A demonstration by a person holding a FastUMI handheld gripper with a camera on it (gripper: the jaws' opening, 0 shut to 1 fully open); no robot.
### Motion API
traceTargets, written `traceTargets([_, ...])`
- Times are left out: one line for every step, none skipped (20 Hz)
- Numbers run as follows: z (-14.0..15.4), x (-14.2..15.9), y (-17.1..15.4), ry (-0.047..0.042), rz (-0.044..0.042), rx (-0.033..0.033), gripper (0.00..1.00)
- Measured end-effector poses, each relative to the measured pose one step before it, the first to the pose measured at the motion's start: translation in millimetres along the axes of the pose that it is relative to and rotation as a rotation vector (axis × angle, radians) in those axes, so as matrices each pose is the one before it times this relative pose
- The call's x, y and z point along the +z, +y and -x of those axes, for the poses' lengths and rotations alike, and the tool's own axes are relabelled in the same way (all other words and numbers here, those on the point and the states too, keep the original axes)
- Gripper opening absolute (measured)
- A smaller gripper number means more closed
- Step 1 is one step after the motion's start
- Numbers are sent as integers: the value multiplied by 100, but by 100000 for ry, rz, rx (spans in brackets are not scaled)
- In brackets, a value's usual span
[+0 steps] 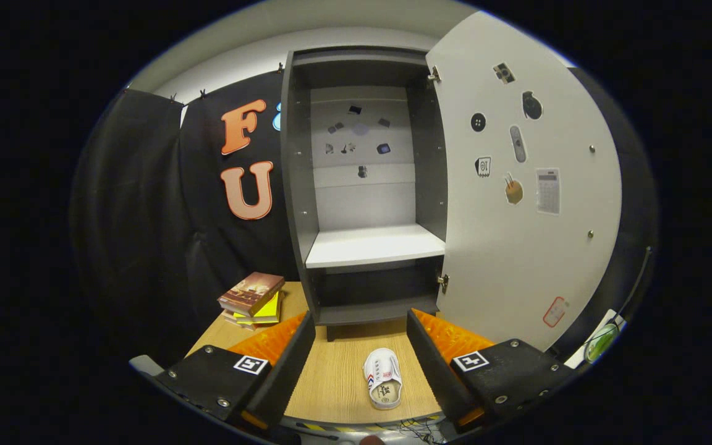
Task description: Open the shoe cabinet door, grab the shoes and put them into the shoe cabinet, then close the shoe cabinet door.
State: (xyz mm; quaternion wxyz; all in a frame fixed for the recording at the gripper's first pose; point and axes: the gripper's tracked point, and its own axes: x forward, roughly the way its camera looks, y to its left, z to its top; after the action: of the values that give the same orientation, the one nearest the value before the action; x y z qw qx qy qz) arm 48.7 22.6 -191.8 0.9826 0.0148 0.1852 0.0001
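Note:
The dark grey shoe cabinet (299, 185) stands upright on the wooden table (337, 377), straight ahead beyond the fingers. Its white door (517, 247) is swung wide open to the right, with small stickers on the inner face. Inside, a white shelf (374, 244) sits at mid height with nothing on it, and a low dark compartment lies under it. A small white shoe (383, 378) with red and blue side marks lies on the table between the two fingers, closer to the right one, touching neither. My gripper (361, 321) is open, fingers spread wide.
A stack of books (252, 298), brown on top with yellow below, lies on the table left of the cabinet's base. Black cloth hangs behind and to the left. The table's front edge carries yellow-black tape (331, 426), with cables beneath it. A green object (600, 343) sits far right.

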Motion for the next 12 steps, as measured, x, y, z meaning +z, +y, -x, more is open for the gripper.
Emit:
traceTargets([-663,-926,-229,1978,222,-395,93])
traceTargets([-636,-984,-214,2286,5,-224,93])
traceTargets([-605,-960,-62,2285,-475,121,93])
traceTargets([-645,-947,-84,2507,-613,19,93])
traceTargets([-746,-1061,-91,2394,-575,-79,93])
traceTargets([-740,-1032,-125,2415,-466,-143,93])
traceTargets([-703,-978,-64,2340,-462,-70,93])
traceTargets([-671,-998,3,2546,-500,100,93])
traceTargets([-683,-1097,24,2598,-398,62,93])
traceTargets([-675,-1075,-24,2676,-311,-4,93])
traceTargets([-775,-1092,10,2290,-302,-85,93])
traceTargets([-1427,-454,61,2245,-288,-279,93])
